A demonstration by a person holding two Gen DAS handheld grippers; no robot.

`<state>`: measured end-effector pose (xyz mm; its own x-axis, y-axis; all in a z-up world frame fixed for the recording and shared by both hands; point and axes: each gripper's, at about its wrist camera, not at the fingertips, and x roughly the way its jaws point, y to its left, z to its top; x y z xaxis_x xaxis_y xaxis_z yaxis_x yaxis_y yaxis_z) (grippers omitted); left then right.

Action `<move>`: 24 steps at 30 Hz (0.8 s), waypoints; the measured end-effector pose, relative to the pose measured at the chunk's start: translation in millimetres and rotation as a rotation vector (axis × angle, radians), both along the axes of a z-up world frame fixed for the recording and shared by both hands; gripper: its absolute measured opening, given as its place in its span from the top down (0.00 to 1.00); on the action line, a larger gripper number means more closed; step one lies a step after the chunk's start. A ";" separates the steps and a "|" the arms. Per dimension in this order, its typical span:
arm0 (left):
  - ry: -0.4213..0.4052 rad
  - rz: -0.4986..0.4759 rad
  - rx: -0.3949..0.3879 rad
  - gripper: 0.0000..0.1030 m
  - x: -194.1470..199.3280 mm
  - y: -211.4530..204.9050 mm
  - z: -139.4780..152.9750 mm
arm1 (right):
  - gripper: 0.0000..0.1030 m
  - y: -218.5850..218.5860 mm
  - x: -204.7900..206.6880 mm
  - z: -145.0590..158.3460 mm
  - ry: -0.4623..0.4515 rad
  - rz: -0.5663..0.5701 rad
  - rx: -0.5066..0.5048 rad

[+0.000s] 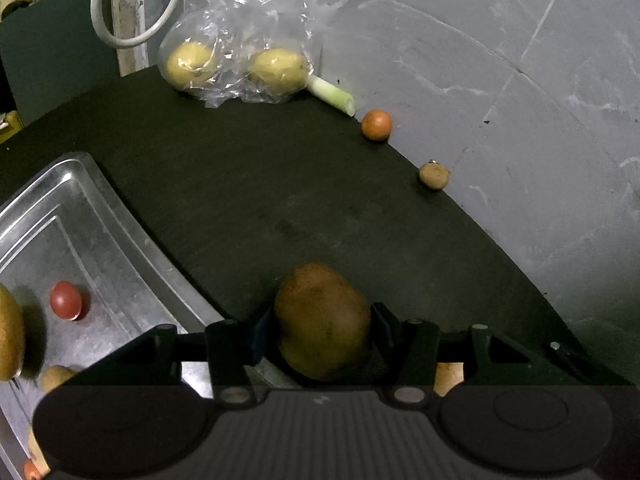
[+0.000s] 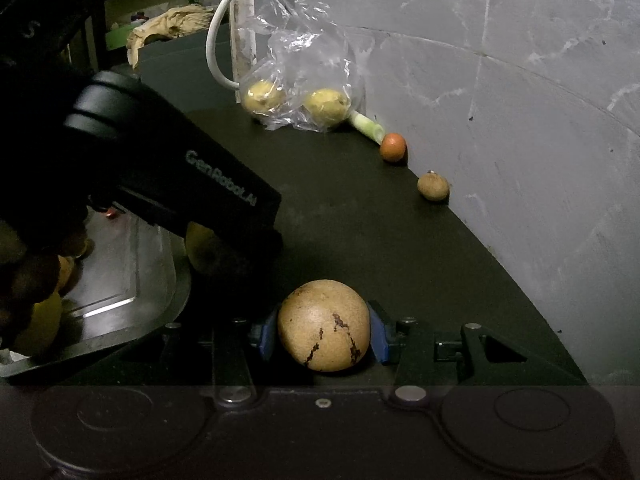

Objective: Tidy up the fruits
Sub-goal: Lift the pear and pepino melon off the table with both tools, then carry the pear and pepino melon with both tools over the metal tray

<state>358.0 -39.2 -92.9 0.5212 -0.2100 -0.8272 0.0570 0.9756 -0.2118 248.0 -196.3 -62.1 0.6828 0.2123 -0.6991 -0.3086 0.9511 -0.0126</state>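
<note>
Step in hand, as I judge it: carrying fruit to the metal tray point(image 1: 100, 216). Both grippers are loaded.

Left gripper point(image 1: 324, 330): jaws closed on a brown oval fruit point(image 1: 322, 320), which sits between the pads and fills the gap. The tray's near corner lies just left of and below these jaws; part of the fruit appears to hang past the tray rim over the dark counter point(image 1: 260, 184).

Right gripper point(image 2: 324, 334): jaws closed on a round tan fruit point(image 2: 323, 326) with dark streaks, blue pads touching both its sides. The tray point(image 2: 132, 276) is to the left of these jaws, with the left gripper's body between.

Next move, judged: shift the left jaws further left so the fruit is fully over the tray floor, lower, then open. The right gripper should wait or approach from the near side, since the left one blocks the direct path.

Containers:
- Tray: a small red fruit point(image 1: 66, 300) well left of the left jaws, a large yellow-brown fruit point(image 1: 10, 332) at the picture edge, a smaller tan one point(image 1: 56, 376) beside it, and an orange scrap low in the corner; what it is, I cannot tell.
- Clear plastic bag point(image 1: 240, 40), far ahead of the jaws: two yellow fruits point(image 1: 276, 70) inside.

Loose on the counter ahead-right: a leek stalk point(image 1: 332, 94), a small orange fruit point(image 1: 376, 125), and a small brown fruit point(image 1: 434, 176), all along the wall.
</note>
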 end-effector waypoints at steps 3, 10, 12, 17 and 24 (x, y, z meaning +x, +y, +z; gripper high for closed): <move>0.002 -0.005 -0.059 0.45 -3.7 3.4 0.2 | 0.54 -1.1 -2.5 1.5 -0.005 -0.003 0.000; -0.044 -0.012 -0.098 0.46 -18.3 2.4 11.3 | 0.54 -4.6 -6.4 4.5 -0.014 -0.016 -0.010; -0.065 0.009 -0.109 0.46 -23.7 6.8 17.9 | 0.54 -4.5 -8.4 7.4 -0.019 -0.015 -0.014; -0.110 0.067 -0.133 0.46 -37.2 24.5 36.1 | 0.54 2.2 -11.3 17.3 -0.042 0.007 -0.020; -0.161 0.204 -0.142 0.46 -66.6 69.4 58.0 | 0.54 27.1 -10.9 30.4 -0.060 0.075 0.000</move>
